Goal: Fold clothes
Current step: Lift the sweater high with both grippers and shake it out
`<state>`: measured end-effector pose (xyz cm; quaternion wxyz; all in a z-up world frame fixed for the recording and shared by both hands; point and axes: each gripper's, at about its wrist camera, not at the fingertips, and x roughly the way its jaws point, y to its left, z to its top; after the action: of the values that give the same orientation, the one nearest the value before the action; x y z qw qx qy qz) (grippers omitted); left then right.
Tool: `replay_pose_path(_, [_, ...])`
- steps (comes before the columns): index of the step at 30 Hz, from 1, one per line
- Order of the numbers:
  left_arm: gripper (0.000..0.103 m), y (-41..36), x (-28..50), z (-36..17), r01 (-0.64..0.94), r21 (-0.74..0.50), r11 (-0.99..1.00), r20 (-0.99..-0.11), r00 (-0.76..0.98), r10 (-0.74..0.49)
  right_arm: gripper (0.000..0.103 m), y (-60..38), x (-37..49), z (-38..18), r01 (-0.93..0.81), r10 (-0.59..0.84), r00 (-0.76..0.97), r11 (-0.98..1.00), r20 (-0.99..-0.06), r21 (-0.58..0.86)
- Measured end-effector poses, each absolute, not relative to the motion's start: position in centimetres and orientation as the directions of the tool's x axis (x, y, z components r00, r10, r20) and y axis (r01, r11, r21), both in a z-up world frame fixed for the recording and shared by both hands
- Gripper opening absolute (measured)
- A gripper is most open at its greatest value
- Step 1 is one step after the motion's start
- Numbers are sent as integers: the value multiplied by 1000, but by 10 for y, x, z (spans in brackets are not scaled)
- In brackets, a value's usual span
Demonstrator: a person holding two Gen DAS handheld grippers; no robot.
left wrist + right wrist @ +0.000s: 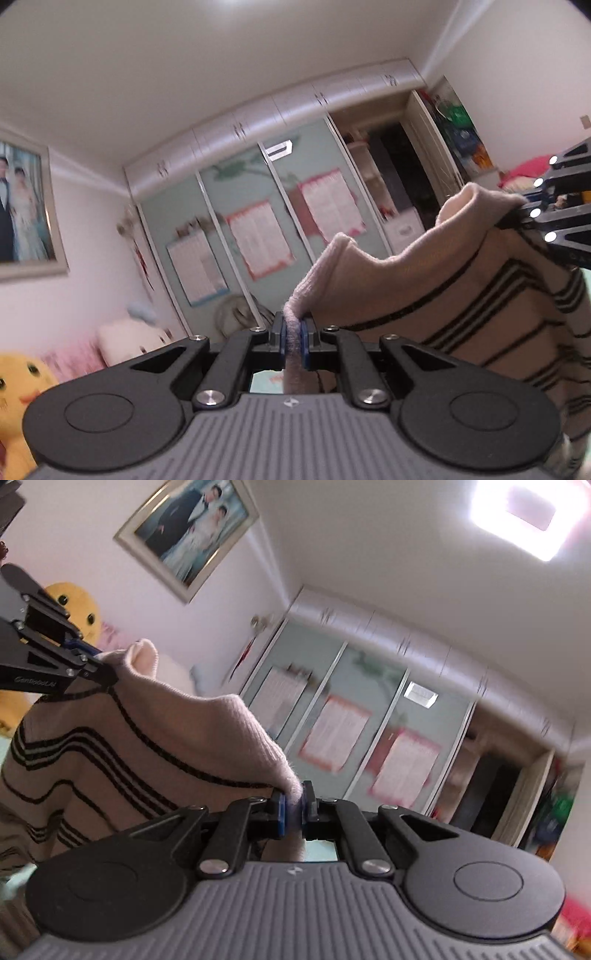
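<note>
The sweater hangs in the air between your two grippers. The left gripper and the right gripper each pinch its top edge. It looks soft and light, so hold it near the shoulders.

Open air lies ahead of both grippers, right up to the far wardrobe. Between them the hanging striped sweater blocks the way; stuffed toys crowd the left wall.
</note>
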<state>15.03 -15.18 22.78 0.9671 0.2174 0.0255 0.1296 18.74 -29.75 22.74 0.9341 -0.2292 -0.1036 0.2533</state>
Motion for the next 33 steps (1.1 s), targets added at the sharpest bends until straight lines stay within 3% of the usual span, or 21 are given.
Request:
replay_pose_path(8, [10, -156, 145, 284, -267, 417, 869, 97, 964, 249, 6, -305, 176, 291, -344, 509, 839, 770, 192, -538])
replay_pose_path(15, [11, -169, 116, 263, -265, 483, 835, 141, 964, 224, 7, -315, 150, 276, -323, 520, 829, 744, 203, -585])
replay_pose_path(22, [11, -185, 87, 260, -315, 525, 791, 242, 946, 215, 7, -318, 115, 263, -227, 501, 811, 746, 302, -626])
replay_pose_path(33, [11, -199, 73, 341, -439, 481, 759, 413, 877, 245, 7, -323, 87, 341, -118, 466, 751, 791, 468, -600])
